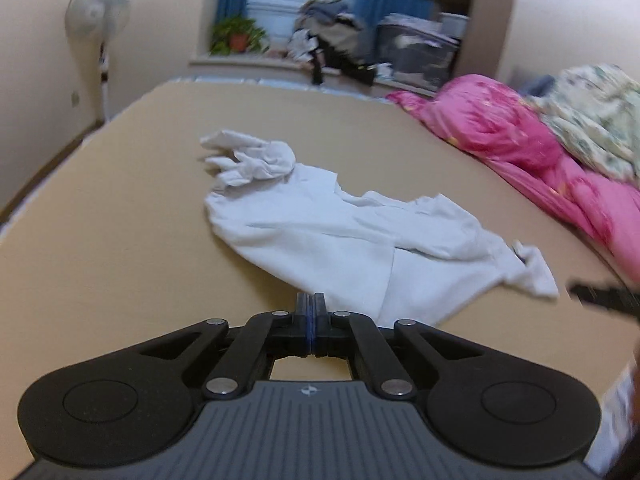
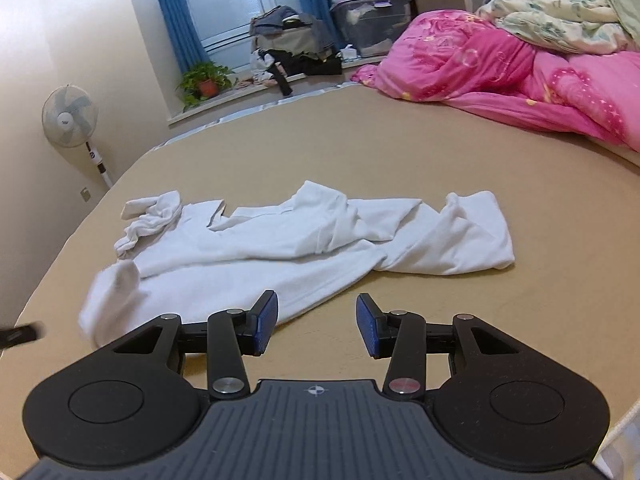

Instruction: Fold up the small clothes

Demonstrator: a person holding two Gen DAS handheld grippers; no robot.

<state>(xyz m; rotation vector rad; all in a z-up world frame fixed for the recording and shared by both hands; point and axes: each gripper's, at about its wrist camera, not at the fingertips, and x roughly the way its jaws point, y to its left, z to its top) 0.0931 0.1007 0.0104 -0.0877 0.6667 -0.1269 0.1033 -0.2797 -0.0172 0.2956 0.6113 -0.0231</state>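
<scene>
Nearest to me in the left wrist view is the left gripper (image 1: 311, 304), its two fingers pressed flat together with nothing visibly caught between them, tips sitting just at the near hem of the white garment (image 1: 348, 236). From the right wrist view, the right gripper (image 2: 317, 326) has its blue-padded fingers (image 2: 265, 320) spread wide and hangs just short of the same garment's near edge (image 2: 280, 248), over bare tan bed sheet (image 2: 480, 312). That white garment is the thing to fold: it lies crumpled across the middle of the bed, one sleeve bunched at the far left (image 2: 150, 216), another lobe of cloth twisted out to the right, the body ridged with loose folds rather than flat. A pink quilt (image 2: 500, 68) and a floral blanket (image 2: 560, 0) are heaped well apart from it along the right side, and a standing fan (image 2: 70, 116) is off beyond the bed. I judge that folding proper has not begun; I am at the stage of taking hold and spreading the piece out. Next I would open the left fingers so they can take the hem, bring the right ones down onto an edge or corner, pinch only one layer where I can, and draw the two grips apart to flatten the cloth before any fold. The twisted right part looks likely to drag along if I pull too soon.
</scene>
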